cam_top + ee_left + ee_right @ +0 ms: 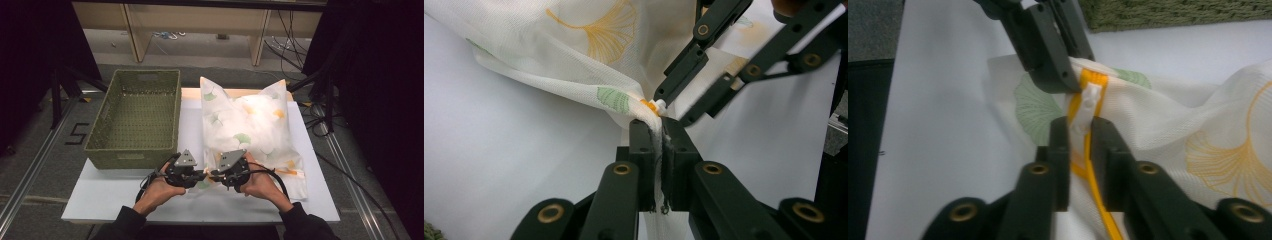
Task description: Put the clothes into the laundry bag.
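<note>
On white table [125, 195], near basket [135, 117]: left gripper [659, 131] clamping pillowcase [250, 130] corner, right gripper [1081, 131] pinching zipper pull [1091, 97] (zip barely started, closing left).

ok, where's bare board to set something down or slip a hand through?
Free: the white board between basket and near edge, left of the left gripper; a narrow strip right of the pillow bag. Crowded: the bag's near corner, where the right gripper pinches the zipper pull and the left clamps fabric.
</note>
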A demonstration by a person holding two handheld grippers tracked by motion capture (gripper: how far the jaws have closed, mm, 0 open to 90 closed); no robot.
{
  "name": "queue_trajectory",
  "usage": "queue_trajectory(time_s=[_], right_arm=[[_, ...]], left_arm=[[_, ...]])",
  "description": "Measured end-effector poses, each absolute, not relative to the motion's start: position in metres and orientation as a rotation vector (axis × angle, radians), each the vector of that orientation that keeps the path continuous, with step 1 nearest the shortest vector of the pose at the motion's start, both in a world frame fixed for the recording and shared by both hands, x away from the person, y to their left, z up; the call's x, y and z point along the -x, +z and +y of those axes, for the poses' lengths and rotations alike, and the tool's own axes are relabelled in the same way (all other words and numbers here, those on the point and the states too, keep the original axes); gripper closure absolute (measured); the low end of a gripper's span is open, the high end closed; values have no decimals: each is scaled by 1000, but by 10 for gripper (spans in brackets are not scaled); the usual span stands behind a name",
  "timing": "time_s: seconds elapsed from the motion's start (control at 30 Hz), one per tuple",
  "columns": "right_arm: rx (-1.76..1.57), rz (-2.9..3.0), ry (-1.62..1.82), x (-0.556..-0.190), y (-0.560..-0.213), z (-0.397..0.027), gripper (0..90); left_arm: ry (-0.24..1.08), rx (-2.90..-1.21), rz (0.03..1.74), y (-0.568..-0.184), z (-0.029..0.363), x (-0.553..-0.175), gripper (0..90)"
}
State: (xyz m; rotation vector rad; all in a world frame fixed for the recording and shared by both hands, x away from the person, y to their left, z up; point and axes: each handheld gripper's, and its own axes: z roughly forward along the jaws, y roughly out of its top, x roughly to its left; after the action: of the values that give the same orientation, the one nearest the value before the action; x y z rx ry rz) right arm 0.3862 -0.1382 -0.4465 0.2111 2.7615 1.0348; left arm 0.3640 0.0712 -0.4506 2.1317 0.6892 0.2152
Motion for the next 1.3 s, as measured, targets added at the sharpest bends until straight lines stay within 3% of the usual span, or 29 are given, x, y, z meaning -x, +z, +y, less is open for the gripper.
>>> queue_trajectory(time_s=[0.13, 0.23, 0.37, 0.57, 0.73, 0.9, 1.07, 1.3], right_arm=[[-241, 2767, 1041, -388, -446, -141, 896], [-242, 2771, 1060, -390, -446, -140, 900], [-264, 2786, 1067, -391, -449, -138, 900], [-309, 2814, 1063, -392, -447, -142, 767], [-307, 2793, 1082, -393, -446, -141, 744], [-306, 2795, 1091, -396, -449, -141, 841], [-286, 2785, 1081, -396, -448, -139, 845], [-317, 2790, 1103, -399, -451, -138, 836]], left_arm=[[199, -2120, 712, -451, 73, -366, 827], [159, -2053, 774, -450, 75, -368, 771], [163, -2054, 770, -451, 76, -368, 805], [191, -2071, 755, -451, 76, -367, 826], [189, -2087, 730, -450, 73, -365, 830], [161, -2061, 746, -451, 73, -367, 817], [114, -1993, 807, -451, 78, -372, 724], [72, -1943, 840, -454, 82, -374, 829]])
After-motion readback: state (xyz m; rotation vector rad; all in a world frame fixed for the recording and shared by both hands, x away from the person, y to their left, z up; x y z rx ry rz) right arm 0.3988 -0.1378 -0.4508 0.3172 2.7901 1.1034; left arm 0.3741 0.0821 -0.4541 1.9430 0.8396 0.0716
